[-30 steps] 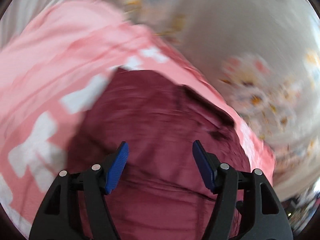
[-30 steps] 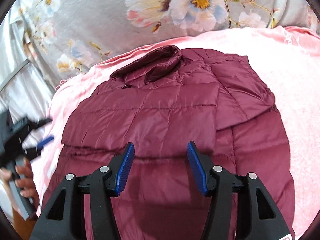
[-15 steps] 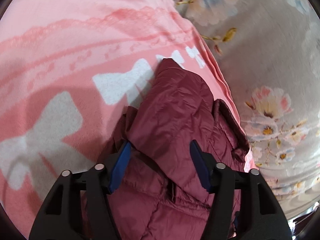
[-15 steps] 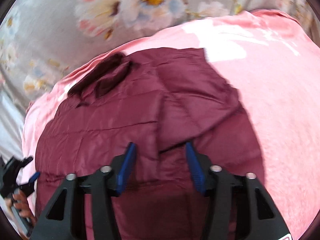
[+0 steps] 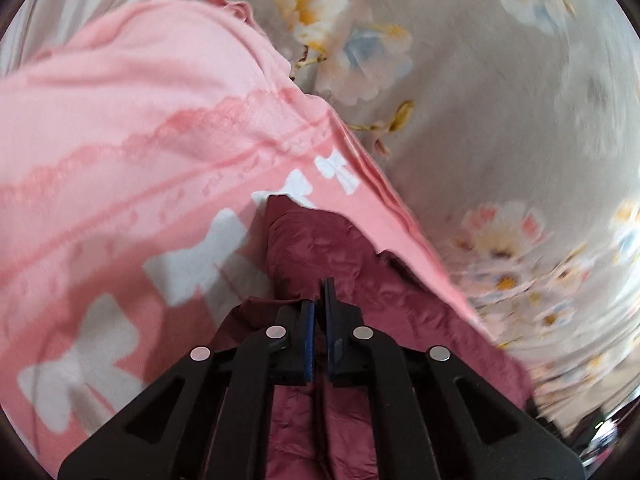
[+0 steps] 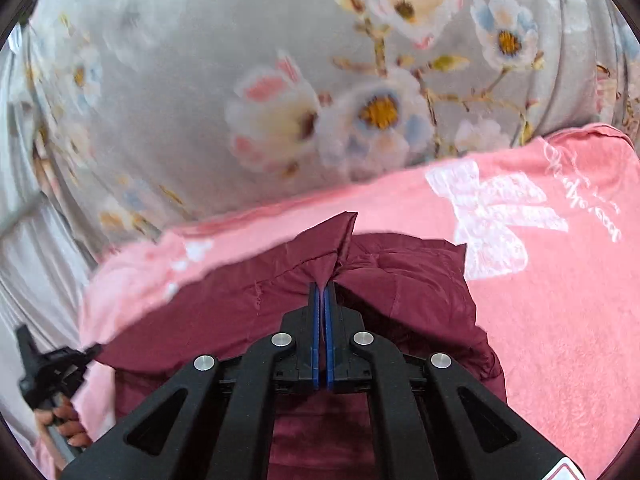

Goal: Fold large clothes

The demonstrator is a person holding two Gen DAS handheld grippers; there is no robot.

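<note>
Black gripper frames, blue pads, 4 silver screws

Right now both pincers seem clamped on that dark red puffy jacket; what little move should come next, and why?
Probably lift both pinched edges a little and carry them forward over the jacket's body to make a fold. The right gripper is shut on a peak of the maroon jacket, the left gripper is shut on another edge, and the jacket lies on the pink blanket.

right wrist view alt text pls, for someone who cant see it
The right gripper is shut on a pinched ridge of a maroon puffer jacket lying on a pink blanket, over floral grey bedding. The left gripper holds the jacket's far-left edge.
</note>
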